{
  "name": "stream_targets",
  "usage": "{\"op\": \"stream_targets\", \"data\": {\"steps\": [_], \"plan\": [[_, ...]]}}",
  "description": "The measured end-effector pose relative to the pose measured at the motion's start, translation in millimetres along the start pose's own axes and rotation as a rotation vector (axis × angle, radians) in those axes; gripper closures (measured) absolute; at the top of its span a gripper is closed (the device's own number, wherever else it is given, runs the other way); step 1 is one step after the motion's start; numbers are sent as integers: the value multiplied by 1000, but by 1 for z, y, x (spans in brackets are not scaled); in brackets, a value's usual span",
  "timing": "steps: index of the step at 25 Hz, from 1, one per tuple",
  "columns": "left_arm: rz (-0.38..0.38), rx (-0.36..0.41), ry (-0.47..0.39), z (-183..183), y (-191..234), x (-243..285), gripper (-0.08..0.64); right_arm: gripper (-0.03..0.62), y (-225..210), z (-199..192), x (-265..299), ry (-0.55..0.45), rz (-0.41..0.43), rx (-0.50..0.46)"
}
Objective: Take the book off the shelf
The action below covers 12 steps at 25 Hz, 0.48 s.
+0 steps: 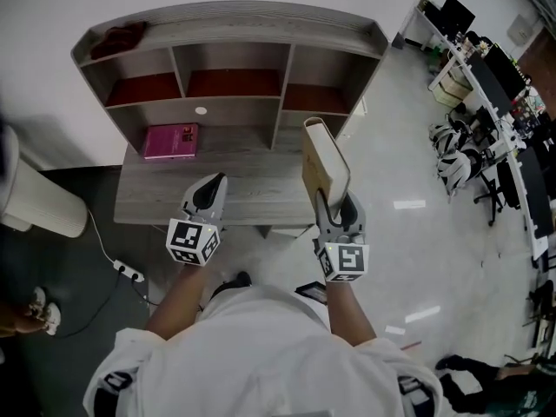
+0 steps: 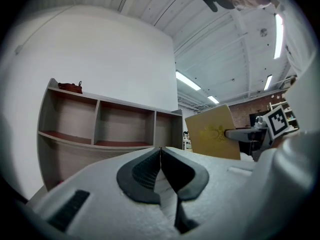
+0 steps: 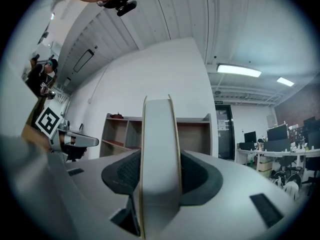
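Office-looking room, white wall, shiny pale floor (image 1: pixel 408 146), and the grey wooden shelf (image 1: pixel 230 20) sits at the back of a matching desk (image 1: pixel 152 194). So the book (image 1: pixel 323 159), the tan one, is already out of the shelf. It's up in the air just in front of the shelf's right-hand compartment, standing on edge with its covers vertical, clamped by its lower end in the right tool (image 1: pixel 335 205). The right gripper view settles it: both pads are pressed flat on the covers with the book's narrow edge running straight up the middle, so that's a proper grip, not a tool parked around it. My guess is it's upright because that's how it stood in the shelf, pinch across the covers and draw it straight out. The left tool (image 1: pixel 208 194) is in front of the shelf too, left of the book near the desk's front edge, jaws pressed together with nothing in them. It's well apart from the book, so it looks like it's just along for the ride. I can't see any other book standing in the compartments. Further out, a pink book (image 1: pixel 170 141) lies flat on the desk at the foot of the shelf's left side, and something dark red (image 1: pixel 117 35) sits on top of the shelf at its left end, can't tell what. I'd call the taking-off part pretty much done, though a tall book pinched at one end could tip.
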<state>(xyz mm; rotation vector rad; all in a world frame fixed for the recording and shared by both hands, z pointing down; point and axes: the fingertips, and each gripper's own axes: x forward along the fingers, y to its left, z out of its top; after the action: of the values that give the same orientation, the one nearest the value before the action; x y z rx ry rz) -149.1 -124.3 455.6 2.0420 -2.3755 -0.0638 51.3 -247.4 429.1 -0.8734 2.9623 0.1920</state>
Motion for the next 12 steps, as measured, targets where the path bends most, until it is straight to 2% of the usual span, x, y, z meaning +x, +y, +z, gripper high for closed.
{"op": "stream_targets", "data": {"steps": [7, 12], "plan": [[60, -9, 35, -13, -26, -19, 542, 382, -11, -11, -41, 28, 61, 14], [45, -17, 71, -24, -70, -26, 543, 382, -27, -15, -73, 41, 78, 25]]}}
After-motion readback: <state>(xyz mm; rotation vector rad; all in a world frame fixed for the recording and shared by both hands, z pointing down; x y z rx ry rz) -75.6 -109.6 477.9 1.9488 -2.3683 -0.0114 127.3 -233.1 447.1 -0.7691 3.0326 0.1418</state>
